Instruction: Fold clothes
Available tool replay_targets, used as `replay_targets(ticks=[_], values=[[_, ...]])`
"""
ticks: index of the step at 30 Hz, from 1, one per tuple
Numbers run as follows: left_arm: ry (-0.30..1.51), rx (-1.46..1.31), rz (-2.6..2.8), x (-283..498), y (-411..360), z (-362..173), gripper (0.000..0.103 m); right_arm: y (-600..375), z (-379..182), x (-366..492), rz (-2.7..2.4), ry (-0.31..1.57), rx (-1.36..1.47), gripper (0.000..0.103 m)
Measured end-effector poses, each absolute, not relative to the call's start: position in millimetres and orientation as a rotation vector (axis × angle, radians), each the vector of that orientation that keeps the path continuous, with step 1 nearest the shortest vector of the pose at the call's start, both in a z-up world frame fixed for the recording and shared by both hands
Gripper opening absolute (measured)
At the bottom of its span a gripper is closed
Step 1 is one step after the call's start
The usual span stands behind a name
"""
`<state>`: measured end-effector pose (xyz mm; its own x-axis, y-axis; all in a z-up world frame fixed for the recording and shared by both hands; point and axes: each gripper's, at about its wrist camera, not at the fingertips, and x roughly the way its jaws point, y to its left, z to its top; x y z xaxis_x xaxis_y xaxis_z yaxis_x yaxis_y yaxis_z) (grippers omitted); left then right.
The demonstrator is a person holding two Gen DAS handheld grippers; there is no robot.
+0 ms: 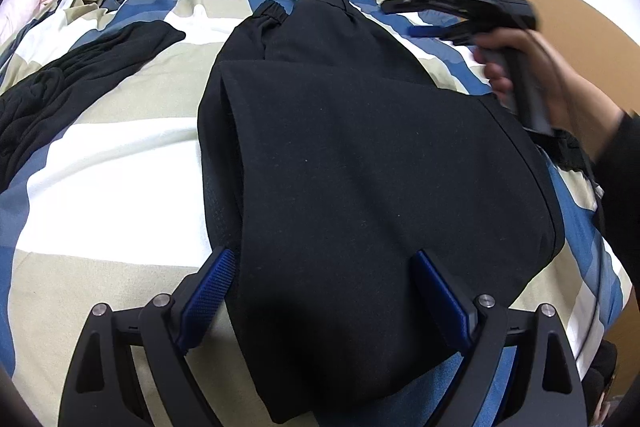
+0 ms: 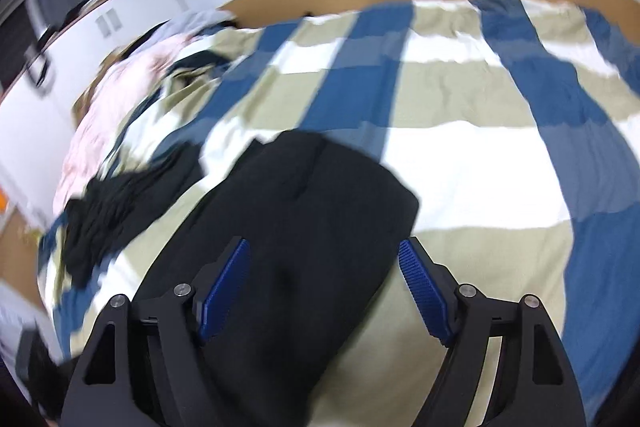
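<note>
Black trousers [image 1: 360, 167], folded, on checked bedspread [image 1: 120, 155]

Left gripper [image 1: 324, 291] spread above trousers, empty; right gripper [image 2: 324, 287] spread, empty, held in hand [image 1: 516, 67]; black garment [image 1: 72, 83] alongside.

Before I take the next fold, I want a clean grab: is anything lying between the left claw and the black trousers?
Nothing visible. The left claw is open, its fingers straddling the near end of the black trousers on the bedspread. The other black garment lies apart, off to the left.

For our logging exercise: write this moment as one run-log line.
black trousers: part-folded on bed | left gripper: open | right gripper: open
</note>
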<state>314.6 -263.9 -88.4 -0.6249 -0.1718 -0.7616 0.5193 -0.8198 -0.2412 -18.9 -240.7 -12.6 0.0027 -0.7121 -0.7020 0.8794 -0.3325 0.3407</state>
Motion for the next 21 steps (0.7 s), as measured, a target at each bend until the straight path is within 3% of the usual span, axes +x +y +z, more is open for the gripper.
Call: replay_targets(ticks=[7,11,17,21], values=[[0.684,1.009,-2.416,324.4,-281.8,-81.8,0.091,-286.0,-62.4,-48.9,-1.592,0.237,1.104,0.076],[0.784,1.025,-2.386,320.5,-294.0,-91.6,0.091,-285.0,-46.4,-37.9,-1.546,0.232,0.976,0.020],[0.988,0.806,-2.304,352.1,-324.6,-83.0,0.091,-204.7,74.9,85.1,-1.303,0.309,0.361,0.020],[1.015,0.706,-2.252,373.3,-339.9,-74.8,0.091,-133.1,73.6,168.0,-1.178,0.498,0.272,0.021]])
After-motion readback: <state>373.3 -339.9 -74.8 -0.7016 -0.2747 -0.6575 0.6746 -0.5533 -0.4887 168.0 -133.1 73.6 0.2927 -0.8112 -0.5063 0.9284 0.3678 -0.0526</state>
